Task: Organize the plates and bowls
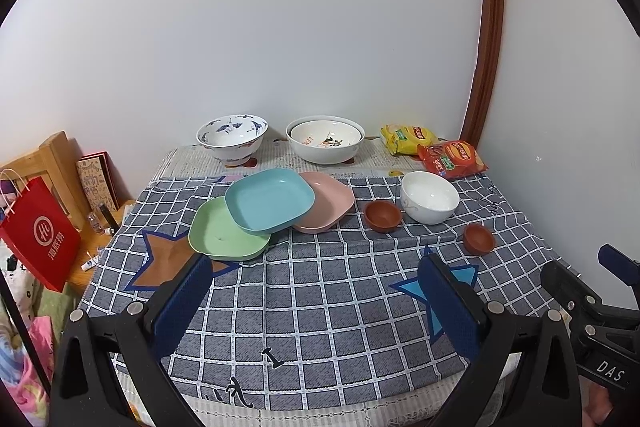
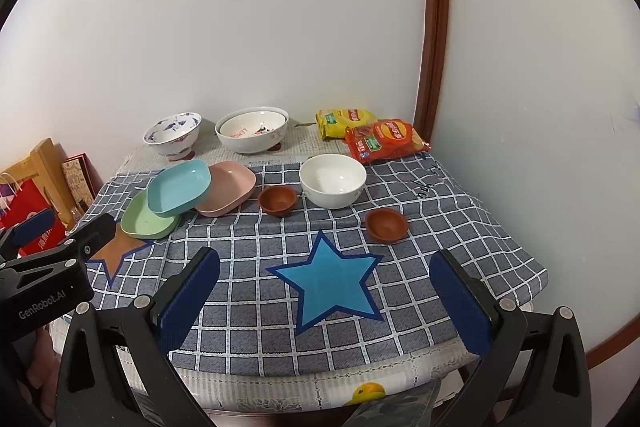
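Observation:
Three square plates overlap at the table's middle left: a blue plate (image 1: 270, 199) (image 2: 179, 193) rests on a green plate (image 1: 226, 231) (image 2: 148, 219) and a pink plate (image 1: 328, 203) (image 2: 228, 189). Right of them sit a small brown bowl (image 1: 382, 215) (image 2: 278, 200), a white bowl (image 1: 429, 197) (image 2: 333, 181) and a second brown bowl (image 1: 479, 239) (image 2: 386, 225). At the back stand a blue-patterned bowl (image 1: 232, 138) (image 2: 173, 133) and two nested white bowls (image 1: 325, 139) (image 2: 252, 129). My left gripper (image 1: 316, 267) and right gripper (image 2: 326, 259) hover open and empty over the near cloth.
Yellow (image 1: 406, 138) (image 2: 344, 121) and red (image 1: 452, 157) (image 2: 384, 139) snack bags lie at the back right by the wall. A red paper bag (image 1: 38, 233) and wooden furniture (image 1: 52, 159) stand left of the table. The checked cloth (image 1: 320, 307) covers the table to its near edge.

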A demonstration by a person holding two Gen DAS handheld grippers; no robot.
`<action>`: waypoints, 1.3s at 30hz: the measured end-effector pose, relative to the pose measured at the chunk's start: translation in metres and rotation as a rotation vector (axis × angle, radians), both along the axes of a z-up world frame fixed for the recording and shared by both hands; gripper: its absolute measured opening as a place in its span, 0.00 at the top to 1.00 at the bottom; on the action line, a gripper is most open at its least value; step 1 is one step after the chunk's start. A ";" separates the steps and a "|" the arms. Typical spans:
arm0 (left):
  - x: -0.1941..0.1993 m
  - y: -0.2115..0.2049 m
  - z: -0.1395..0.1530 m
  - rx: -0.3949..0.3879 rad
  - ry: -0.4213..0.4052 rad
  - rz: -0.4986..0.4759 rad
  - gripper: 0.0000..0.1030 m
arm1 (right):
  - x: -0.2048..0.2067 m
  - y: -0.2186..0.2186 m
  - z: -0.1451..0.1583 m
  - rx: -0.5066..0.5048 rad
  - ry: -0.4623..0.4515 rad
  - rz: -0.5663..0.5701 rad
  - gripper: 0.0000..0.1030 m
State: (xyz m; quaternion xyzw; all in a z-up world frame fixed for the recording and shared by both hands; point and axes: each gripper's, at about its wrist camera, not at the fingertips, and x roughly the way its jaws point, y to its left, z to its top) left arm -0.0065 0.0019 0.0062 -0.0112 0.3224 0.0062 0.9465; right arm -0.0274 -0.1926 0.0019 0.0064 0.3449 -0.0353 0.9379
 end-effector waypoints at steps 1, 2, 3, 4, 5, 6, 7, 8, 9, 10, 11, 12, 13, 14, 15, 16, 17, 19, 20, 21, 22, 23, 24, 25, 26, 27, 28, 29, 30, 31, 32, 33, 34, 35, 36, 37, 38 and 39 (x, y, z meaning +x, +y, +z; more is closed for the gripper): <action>-0.002 0.000 0.000 0.000 -0.001 0.001 0.00 | 0.000 0.000 0.000 0.000 0.000 0.001 0.00; -0.002 0.000 0.000 0.000 -0.001 0.001 0.00 | 0.000 0.000 0.000 0.000 0.000 0.000 0.00; -0.002 0.000 0.000 0.000 -0.002 0.000 0.00 | 0.000 0.000 0.000 0.001 0.000 0.001 0.00; -0.001 0.000 0.000 0.000 -0.003 -0.001 0.00 | 0.000 0.001 0.000 0.001 -0.001 0.001 0.00; -0.002 -0.001 0.000 0.002 -0.004 -0.001 0.00 | 0.000 0.001 0.000 0.001 -0.002 0.002 0.00; -0.002 -0.001 0.000 0.002 -0.003 0.000 0.00 | 0.000 0.001 0.000 0.001 -0.001 0.002 0.00; -0.003 -0.001 0.000 0.002 -0.004 -0.002 0.00 | 0.000 0.001 0.000 0.001 0.000 0.002 0.00; -0.003 -0.001 0.000 0.002 -0.004 0.000 0.00 | 0.000 0.002 0.000 0.001 -0.001 0.002 0.00; -0.002 -0.001 0.000 0.002 -0.004 0.001 0.00 | 0.000 0.002 0.000 0.001 0.000 0.001 0.00; -0.003 -0.001 0.000 0.001 -0.005 0.000 0.00 | 0.000 0.002 0.000 0.001 0.000 0.000 0.00; -0.003 -0.001 0.000 0.001 -0.004 0.000 0.00 | 0.000 0.002 0.000 0.003 -0.001 0.000 0.00; -0.002 -0.001 0.000 0.001 -0.004 0.000 0.00 | -0.001 0.002 0.000 0.004 -0.001 -0.001 0.00; -0.002 -0.001 0.000 0.001 -0.004 0.000 0.00 | -0.001 0.002 0.000 0.004 -0.002 -0.001 0.00; -0.002 -0.001 0.000 0.001 -0.005 0.000 0.00 | -0.001 0.002 0.000 0.004 -0.002 -0.001 0.00; -0.002 -0.001 -0.001 0.002 -0.004 0.000 0.00 | -0.001 0.002 0.000 0.003 -0.002 -0.002 0.00; -0.003 -0.001 -0.001 0.003 -0.003 0.000 0.00 | -0.001 0.001 0.000 0.004 -0.002 0.000 0.00; -0.003 -0.001 0.000 0.004 -0.003 0.000 0.00 | -0.001 0.002 0.000 0.005 -0.001 0.000 0.00; -0.003 -0.001 0.000 0.005 -0.005 -0.002 0.00 | -0.001 0.002 0.000 0.005 0.000 -0.002 0.00; -0.003 -0.001 0.000 0.005 -0.004 0.000 0.00 | -0.001 0.002 0.001 0.005 -0.001 -0.001 0.00; -0.003 -0.001 0.000 0.003 -0.004 0.000 0.00 | -0.001 0.002 0.001 0.006 -0.001 -0.001 0.00; -0.004 -0.002 0.000 0.004 -0.004 -0.001 0.00 | -0.001 0.002 0.001 0.006 -0.001 0.000 0.00; -0.004 -0.002 0.000 0.004 -0.005 -0.001 0.00 | -0.001 0.002 0.001 0.006 -0.002 0.000 0.00; -0.003 -0.002 0.000 0.005 -0.005 0.000 0.00 | -0.001 0.002 0.001 0.006 -0.002 -0.001 0.00; -0.003 -0.002 0.000 0.005 -0.005 0.000 0.00 | -0.001 0.002 0.001 0.006 -0.002 0.000 0.00; -0.004 -0.002 0.000 0.005 -0.006 -0.001 0.00 | -0.001 0.003 0.001 0.006 -0.002 0.000 0.00; -0.004 -0.002 0.000 0.005 -0.007 -0.002 0.00 | -0.001 0.003 0.001 0.007 -0.003 -0.001 0.00; -0.004 -0.002 0.001 0.006 -0.007 -0.001 0.00 | -0.001 0.003 0.001 0.006 -0.003 -0.001 0.00; -0.005 -0.002 0.000 0.006 -0.008 -0.001 0.00 | -0.002 0.002 0.001 0.007 -0.004 -0.001 0.00; -0.004 -0.002 0.001 0.006 -0.009 -0.002 0.00 | -0.002 0.002 0.001 0.008 -0.003 -0.001 0.00; -0.005 -0.002 0.000 0.005 -0.008 -0.002 0.00 | -0.002 0.002 0.001 0.008 -0.004 0.000 0.00; -0.006 -0.002 0.001 0.005 -0.009 -0.003 0.00 | -0.003 0.002 0.001 0.008 -0.006 0.000 0.00; -0.005 -0.002 0.001 0.005 -0.010 -0.003 0.00 | -0.003 0.002 0.001 0.007 -0.007 0.001 0.00; -0.006 -0.003 0.001 0.007 -0.012 -0.003 0.00 | -0.003 0.003 0.002 0.007 -0.007 0.001 0.00; -0.007 -0.003 0.002 0.008 -0.014 -0.003 0.00 | -0.004 0.002 0.002 0.008 -0.008 0.001 0.00; -0.006 -0.002 0.002 0.008 -0.015 -0.002 0.00 | -0.004 0.002 0.002 0.008 -0.009 0.002 0.00; -0.006 -0.002 0.003 0.007 -0.016 -0.002 0.00 | -0.004 0.003 0.001 0.009 -0.009 0.002 0.00; -0.007 -0.002 0.002 0.007 -0.016 -0.003 0.00 | -0.004 0.003 0.001 0.010 -0.008 0.003 0.00; -0.006 -0.002 0.003 0.006 -0.017 -0.002 0.00 | -0.004 0.003 0.001 0.010 -0.008 0.003 0.00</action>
